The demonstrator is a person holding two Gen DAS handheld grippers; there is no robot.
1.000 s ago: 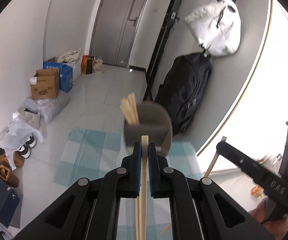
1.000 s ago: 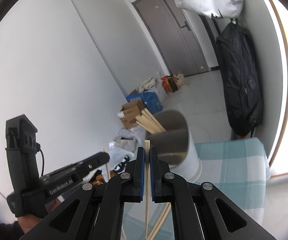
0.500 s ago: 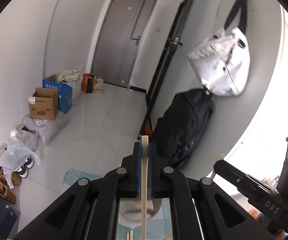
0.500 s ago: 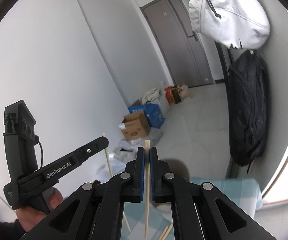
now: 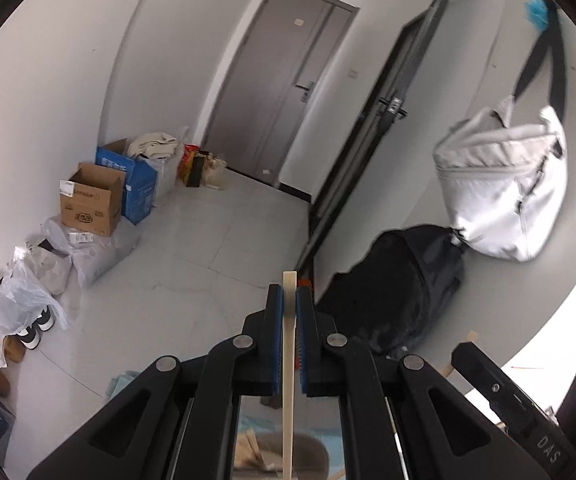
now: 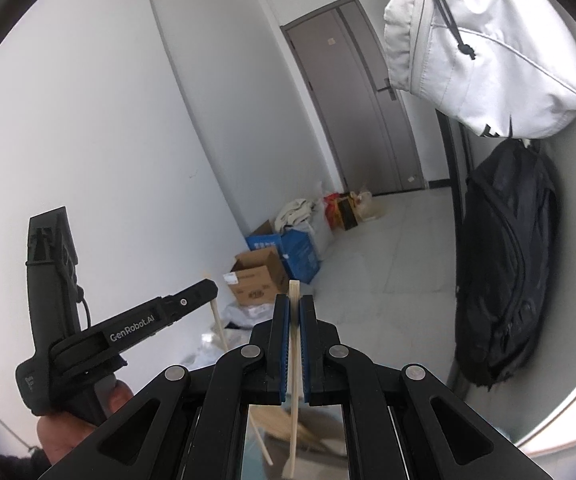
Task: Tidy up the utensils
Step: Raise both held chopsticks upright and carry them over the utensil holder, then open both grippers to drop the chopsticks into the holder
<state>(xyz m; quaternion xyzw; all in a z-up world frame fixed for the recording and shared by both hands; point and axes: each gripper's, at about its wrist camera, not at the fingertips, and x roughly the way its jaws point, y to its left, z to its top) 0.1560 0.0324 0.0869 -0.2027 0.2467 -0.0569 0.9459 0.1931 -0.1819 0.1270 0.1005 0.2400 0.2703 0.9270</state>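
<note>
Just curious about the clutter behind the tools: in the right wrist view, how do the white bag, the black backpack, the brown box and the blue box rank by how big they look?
1. White bag, though it hangs nearest the camera, which inflates it.
2. Black backpack.
3. Brown box and blue box: they look alike in size, and the brown one partly hides the blue, so no ranking.

Bright, even daylight, blown out to pure white along the lower right rim of both views (no detail left there). Strong fisheye bending of walls and the grey door (image 5: 283,92), with black vignette at the corners. Slightly smeared on the white bag (image 5: 504,196) in the left view; soft close behind the fingers.
</note>
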